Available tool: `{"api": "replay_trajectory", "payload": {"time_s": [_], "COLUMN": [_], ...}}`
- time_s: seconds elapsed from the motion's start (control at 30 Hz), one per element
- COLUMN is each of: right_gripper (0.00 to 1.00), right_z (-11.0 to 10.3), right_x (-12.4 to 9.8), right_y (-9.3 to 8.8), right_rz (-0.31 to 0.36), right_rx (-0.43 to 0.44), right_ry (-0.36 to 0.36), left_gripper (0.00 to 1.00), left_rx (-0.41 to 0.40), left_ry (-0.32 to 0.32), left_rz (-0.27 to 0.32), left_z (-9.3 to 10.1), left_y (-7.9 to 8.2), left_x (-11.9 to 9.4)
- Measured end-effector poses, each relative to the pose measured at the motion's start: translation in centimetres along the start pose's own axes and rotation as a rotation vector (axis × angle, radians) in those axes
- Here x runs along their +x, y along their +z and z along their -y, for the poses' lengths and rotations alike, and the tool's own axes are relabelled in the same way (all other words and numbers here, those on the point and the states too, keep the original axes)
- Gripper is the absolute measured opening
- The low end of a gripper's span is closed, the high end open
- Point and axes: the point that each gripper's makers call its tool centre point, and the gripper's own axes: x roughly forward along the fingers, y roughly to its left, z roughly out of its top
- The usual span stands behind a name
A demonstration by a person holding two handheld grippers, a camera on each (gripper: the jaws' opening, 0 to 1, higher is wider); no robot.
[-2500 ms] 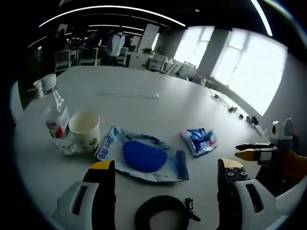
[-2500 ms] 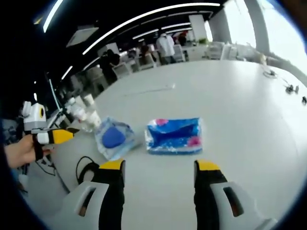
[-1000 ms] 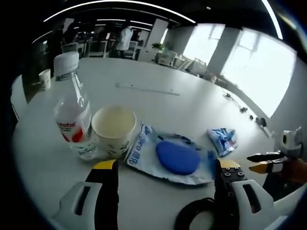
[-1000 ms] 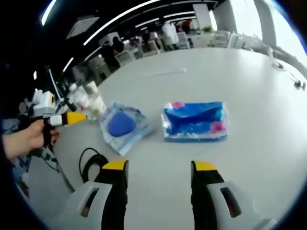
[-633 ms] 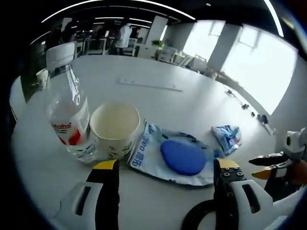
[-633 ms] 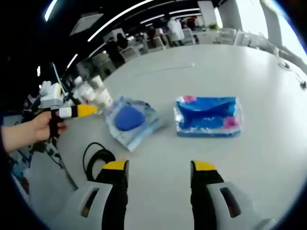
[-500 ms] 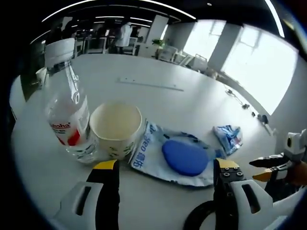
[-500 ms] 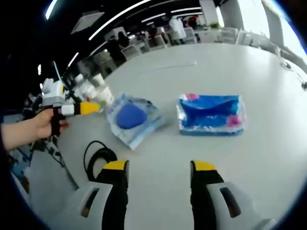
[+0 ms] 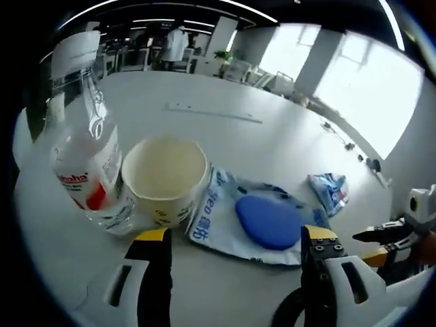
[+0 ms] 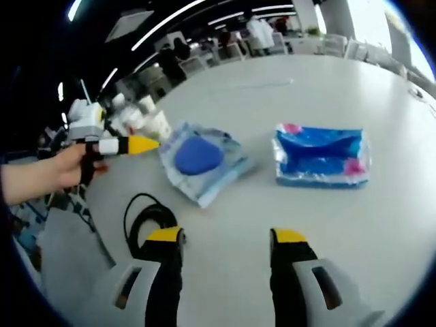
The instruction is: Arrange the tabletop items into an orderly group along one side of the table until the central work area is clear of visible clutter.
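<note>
A clear water bottle (image 9: 85, 150) with a red label stands at the left, touching a paper cup (image 9: 165, 178). Right of the cup lies a white and blue wrapper with a blue oval piece (image 9: 269, 221) on it, and farther right a blue snack packet (image 9: 328, 191). My left gripper (image 9: 235, 238) is open just short of the cup and wrapper, holding nothing. My right gripper (image 10: 226, 238) is open above bare table, with the oval piece's wrapper (image 10: 201, 158) and the blue packet (image 10: 320, 155) ahead. A hand holds the left gripper (image 10: 143, 144) by the cup (image 10: 158, 126).
A coiled black cable (image 10: 146, 221) lies near the table's edge, also seen as a black loop (image 9: 289, 315) at the bottom. The right gripper (image 9: 364, 246) comes in from the right. A long thin strip (image 9: 214, 113) lies farther out on the white table (image 9: 272, 143). Chairs and people stand far behind.
The left gripper has moved closer to the bottle and cup, which now loom larger. The right gripper's view has drifted a little; wrapper and packet lie where they were.
</note>
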Motion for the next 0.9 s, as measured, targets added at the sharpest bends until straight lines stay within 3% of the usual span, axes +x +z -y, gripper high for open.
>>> {"api": "replay_trajectory", "payload": {"time_s": [0.6,0.9], "right_gripper": [0.45,0.42], "right_z": [-1.8,-2.1], "right_x": [2.4,3.4], "right_y": [0.6,0.9], "right_rz": [-0.006,-0.007], "right_rx": [0.035,0.063], "right_ry": [0.049,0.063], "left_gripper": [0.69,0.58], "left_rx": [-0.020,-0.058], "left_ry": [-0.002,0.009], "left_rz": [-0.020,-0.010], "left_z": [-0.6,-1.0], "left_y": [-0.5,-0.6], "left_x": [1.0,1.7]}}
